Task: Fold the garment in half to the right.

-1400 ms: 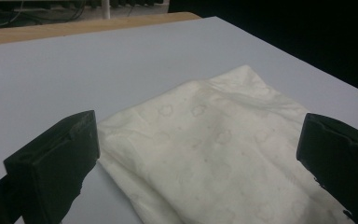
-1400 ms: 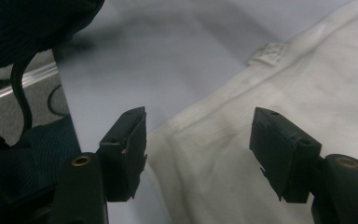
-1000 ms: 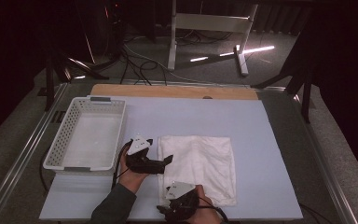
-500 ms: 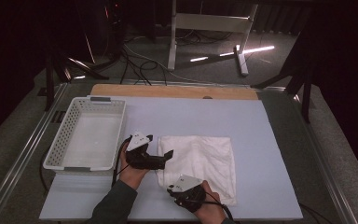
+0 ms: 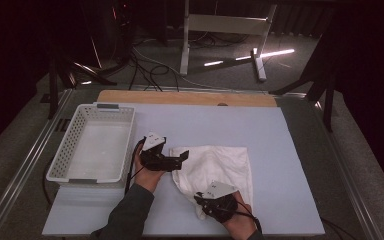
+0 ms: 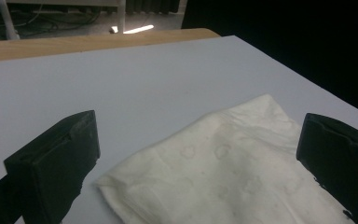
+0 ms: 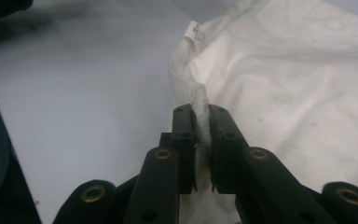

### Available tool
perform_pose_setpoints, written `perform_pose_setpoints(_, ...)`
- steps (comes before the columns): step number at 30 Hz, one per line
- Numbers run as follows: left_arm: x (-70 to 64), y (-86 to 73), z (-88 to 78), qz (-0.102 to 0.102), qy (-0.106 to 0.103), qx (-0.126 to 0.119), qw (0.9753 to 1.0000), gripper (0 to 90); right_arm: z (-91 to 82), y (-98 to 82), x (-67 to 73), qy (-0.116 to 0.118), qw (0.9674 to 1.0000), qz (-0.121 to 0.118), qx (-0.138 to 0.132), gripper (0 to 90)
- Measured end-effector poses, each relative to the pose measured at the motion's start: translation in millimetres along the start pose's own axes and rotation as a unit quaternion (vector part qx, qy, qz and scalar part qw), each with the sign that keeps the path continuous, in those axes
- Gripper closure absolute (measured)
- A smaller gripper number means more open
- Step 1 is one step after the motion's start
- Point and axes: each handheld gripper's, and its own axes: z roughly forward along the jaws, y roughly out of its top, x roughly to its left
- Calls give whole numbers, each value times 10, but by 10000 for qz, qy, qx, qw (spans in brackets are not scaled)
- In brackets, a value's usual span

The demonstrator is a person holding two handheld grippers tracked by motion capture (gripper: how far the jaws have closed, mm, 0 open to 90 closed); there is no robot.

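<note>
Setting: recording lab or studio, dark room, one lit bench.

Table (image 5: 300, 150) carries a pale blue mat with a wooden board (image 5: 185, 97) along its far edge and metal rails (image 5: 25, 170) down both sides. Surroundings are black; only the work surface is lit. Behind the table, on grey carpet, a metal stand (image 5: 225, 30) and loose cables (image 5: 150, 70) lie in a strip of light. A white basket (image 5: 70, 150) sits at the mat's left and a white cloth (image 5: 220, 165) near the middle. A person works with handheld camera-bearing grippers, left (image 5: 182, 161) and right (image 5: 200, 199): a data-collection rig, not a home.
</note>
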Motion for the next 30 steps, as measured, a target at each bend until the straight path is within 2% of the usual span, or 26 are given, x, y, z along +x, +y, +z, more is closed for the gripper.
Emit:
perform_pose_setpoints(3,26,6,47,-17,54,57,10000,2,-22,-9,-35,-47,10000,39,-16,818)
perform_pose_setpoints(10,156,-30,204,-239,243,244,9991,3,-51,-20,-81,-94,9999,108,-49,818)
perform_pose_setpoints(12,184,-50,254,-208,372,397,9983,7,-53,-21,-87,-106,9999,117,-54,818)
perform_pose_setpoints(13,184,-50,254,-208,372,397,9983,12,-53,-21,-87,-106,9999,117,-54,818)
perform_pose_setpoints(14,214,-79,340,-201,479,688,9963,34,-64,-23,-107,-124,9998,137,-52,818)
perform_pose_setpoints(19,239,-103,427,-227,564,991,9932,77,-92,-35,-152,-173,9996,211,-34,818)
perform_pose_setpoints(22,263,-120,459,-316,670,1141,9907,145,-114,-44,-186,-218,9994,255,-58,818)
perform_pose_setpoints(26,282,-149,489,-280,744,1311,9882,256,-142,-56,-234,-269,9992,298,-82,818)
perform_pose_setpoints(30,297,-178,518,-304,698,1395,9873,363,-169,-65,-261,-296,9988,383,-85,818)
